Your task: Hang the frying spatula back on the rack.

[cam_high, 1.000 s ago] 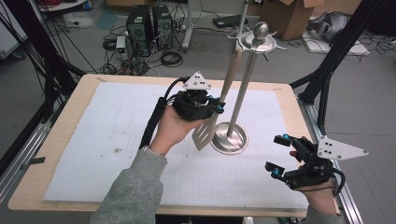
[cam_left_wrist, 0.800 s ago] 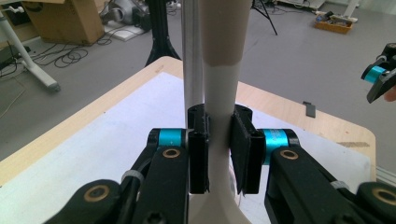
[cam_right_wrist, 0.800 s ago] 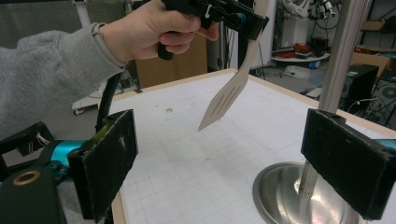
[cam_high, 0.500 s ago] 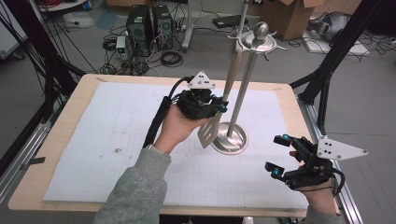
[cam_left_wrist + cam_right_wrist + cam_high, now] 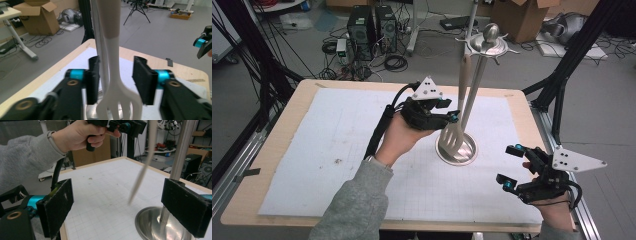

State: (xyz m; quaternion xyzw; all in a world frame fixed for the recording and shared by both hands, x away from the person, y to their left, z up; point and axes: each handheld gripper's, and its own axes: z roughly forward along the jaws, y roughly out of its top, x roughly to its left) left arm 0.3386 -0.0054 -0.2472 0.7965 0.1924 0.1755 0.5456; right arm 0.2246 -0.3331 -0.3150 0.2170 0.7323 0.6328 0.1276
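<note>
Your left gripper has its jaws parted around the slotted spatula, which hangs from the stand near the counter's far edge, above the steel base — not touching it. Close off-centre and it could swing or slip its hook. Your right gripper waits released by the right edge — clear

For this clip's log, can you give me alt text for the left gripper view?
The left gripper has its open black jaws on either side of a pale slotted spatula, hanging beside a metal stand pole. Beyond lie the table and a cardboard box.
</note>
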